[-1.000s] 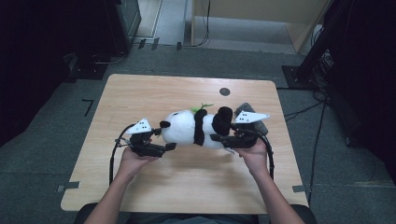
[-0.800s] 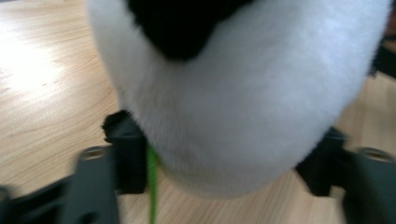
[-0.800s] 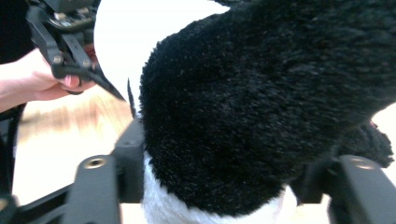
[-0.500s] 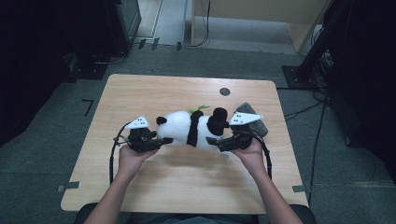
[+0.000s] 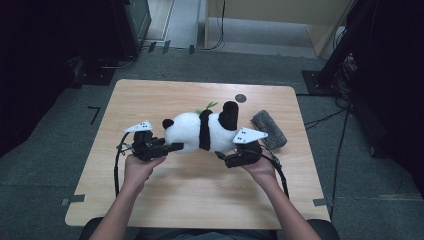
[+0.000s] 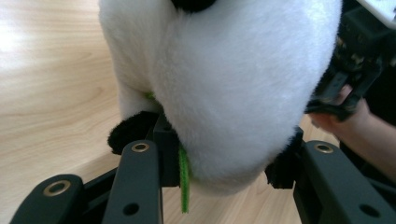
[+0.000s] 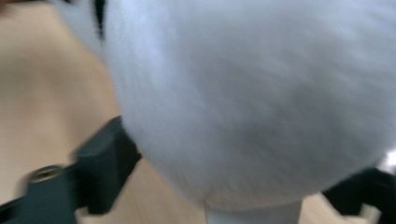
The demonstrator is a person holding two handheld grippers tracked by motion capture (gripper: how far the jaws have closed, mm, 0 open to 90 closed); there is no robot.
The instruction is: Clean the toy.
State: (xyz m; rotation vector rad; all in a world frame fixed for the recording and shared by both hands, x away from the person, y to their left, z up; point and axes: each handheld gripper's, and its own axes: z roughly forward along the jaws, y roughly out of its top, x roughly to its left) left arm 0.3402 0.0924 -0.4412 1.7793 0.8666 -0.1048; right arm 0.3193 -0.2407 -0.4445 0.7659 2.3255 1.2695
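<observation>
We work over the tabletop [image 5: 200, 200]. The plush panda [image 5: 200, 131] lies between our grippers. Our left gripper [image 5: 172, 147] is clamped on its head end, our right gripper [image 5: 221, 155] on its rear. A grey cloth [image 5: 269, 129] lies just beyond the right gripper.

grey pouch [image 5: 269, 129] beside right gripper [image 5: 223, 157], near table [image 5: 190, 200] bare

Each gripper is black, blocky and hand-held. The left gripper [image 5: 172, 146] and right gripper [image 5: 220, 156] each carry a pale grey three-cornered plate on top, dotted with small dark marks. A black cable loops back from each. The jaws are flat black bars — brass-ringed rivets and plain round holes in them. The forearms are bare — no sleeves.
</observation>
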